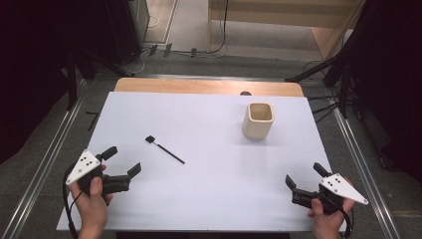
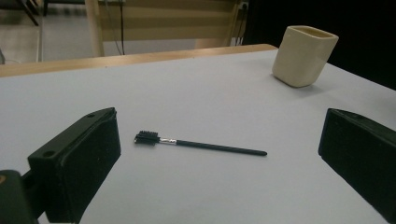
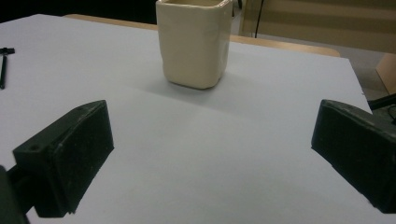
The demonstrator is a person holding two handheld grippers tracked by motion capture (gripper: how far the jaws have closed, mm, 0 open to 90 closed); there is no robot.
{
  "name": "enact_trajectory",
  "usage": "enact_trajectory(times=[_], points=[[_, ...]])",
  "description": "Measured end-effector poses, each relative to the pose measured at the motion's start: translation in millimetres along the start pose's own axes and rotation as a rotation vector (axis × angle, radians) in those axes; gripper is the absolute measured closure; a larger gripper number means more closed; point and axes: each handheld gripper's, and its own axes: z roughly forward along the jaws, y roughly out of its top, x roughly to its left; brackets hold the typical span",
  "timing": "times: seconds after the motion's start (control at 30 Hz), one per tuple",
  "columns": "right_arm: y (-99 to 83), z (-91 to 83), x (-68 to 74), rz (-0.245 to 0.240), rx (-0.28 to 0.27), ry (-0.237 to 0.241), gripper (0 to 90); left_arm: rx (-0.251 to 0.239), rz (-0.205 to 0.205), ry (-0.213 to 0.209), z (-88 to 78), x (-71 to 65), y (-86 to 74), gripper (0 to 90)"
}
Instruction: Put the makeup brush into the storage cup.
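Observation:
A thin black brush [image 1: 164, 150] with a small bristle head lies flat on the white table sheet [image 1: 209, 179], left of centre. A cream square cup [image 1: 259, 120] stands upright toward the far right. My left gripper [image 1: 122, 162] rests near the front left edge, open and empty, aimed toward the brush [image 2: 198, 145] with the cup [image 2: 304, 55] beyond. At the front right my right gripper [image 1: 304, 175] is open with nothing in it, facing the cup [image 3: 194, 41]; the brush [image 3: 4, 63] shows at that view's left edge.
The white sheet covers a wooden table whose far edge [image 1: 209, 85] shows. Metal rails [image 1: 54, 144] run along both sides. Cables [image 1: 189, 50] and dark stands sit on the floor beyond the table.

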Motion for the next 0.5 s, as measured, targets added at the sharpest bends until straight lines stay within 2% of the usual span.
enact_trajectory(times=[0.2,0.5], points=[[0.2,0.6,2.5,-0.014,0.005,0.01,0.0,0.058,-0.013,-0.026,17.0,-0.6,8.4,0.0],[-0.6,2.7,2.2,-0.01,0.023,0.011,0.0,0.107,-0.018,-0.071,45.7,5.2,19.8,0.0]])
